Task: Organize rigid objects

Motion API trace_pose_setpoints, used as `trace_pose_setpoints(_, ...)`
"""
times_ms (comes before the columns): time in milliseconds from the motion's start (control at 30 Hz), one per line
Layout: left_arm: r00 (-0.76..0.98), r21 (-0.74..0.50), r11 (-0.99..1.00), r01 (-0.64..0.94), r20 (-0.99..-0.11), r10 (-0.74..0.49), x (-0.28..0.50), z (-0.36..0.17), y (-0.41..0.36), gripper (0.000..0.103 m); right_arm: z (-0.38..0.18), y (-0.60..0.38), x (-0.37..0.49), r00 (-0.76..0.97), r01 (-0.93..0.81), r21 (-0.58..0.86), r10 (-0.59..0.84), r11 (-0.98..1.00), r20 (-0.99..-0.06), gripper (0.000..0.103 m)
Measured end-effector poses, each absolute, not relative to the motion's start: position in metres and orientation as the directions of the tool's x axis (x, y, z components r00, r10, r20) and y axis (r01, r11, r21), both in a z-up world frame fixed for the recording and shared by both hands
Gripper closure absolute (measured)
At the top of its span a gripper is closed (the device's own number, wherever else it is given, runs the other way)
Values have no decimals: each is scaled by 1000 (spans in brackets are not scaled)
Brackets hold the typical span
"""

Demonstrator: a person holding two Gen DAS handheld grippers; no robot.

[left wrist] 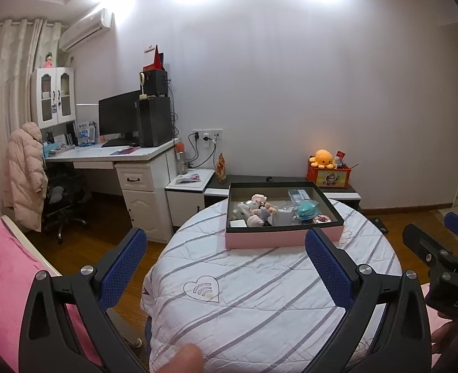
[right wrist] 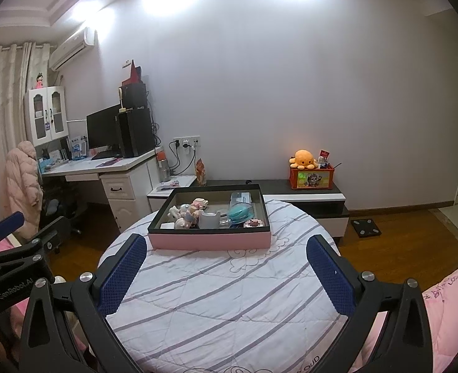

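Above the table, both grippers hover wide apart.

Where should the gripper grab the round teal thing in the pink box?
Probably from above, fingers closing across the sides of the round teal thing. It sits low inside the pink box, whose dark walls block a sideways reach, and other toys crowd its left. Its domed top looks slippery, so grip low on its widest part. Both grippers are open and far off.
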State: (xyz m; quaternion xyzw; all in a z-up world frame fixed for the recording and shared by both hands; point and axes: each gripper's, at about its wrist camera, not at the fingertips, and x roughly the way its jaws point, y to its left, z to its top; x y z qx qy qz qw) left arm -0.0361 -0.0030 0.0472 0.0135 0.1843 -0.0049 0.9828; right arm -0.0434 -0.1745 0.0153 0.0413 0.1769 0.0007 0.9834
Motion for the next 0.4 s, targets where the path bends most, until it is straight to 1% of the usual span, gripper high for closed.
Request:
trace_pose_setpoints(167, 924, 18, 1000, 3, -382, 4, -32, 45, -1, 0, 15, -175, -42, 937, 13, 78, 16, 997, -350, 0)
trace_pose_setpoints(300, 928, 5, 1000, 12, -372, -10, -32, 44, 1, 0, 13, -177, -40, 933, 17, 79, 13, 997, -360, 0)
trace_pose_setpoints(400, 924, -1, 1000, 21, -381, -20, -31, 44, 1, 0, 14, -178, -41, 932, 20, 83, 11, 996, -361, 0)
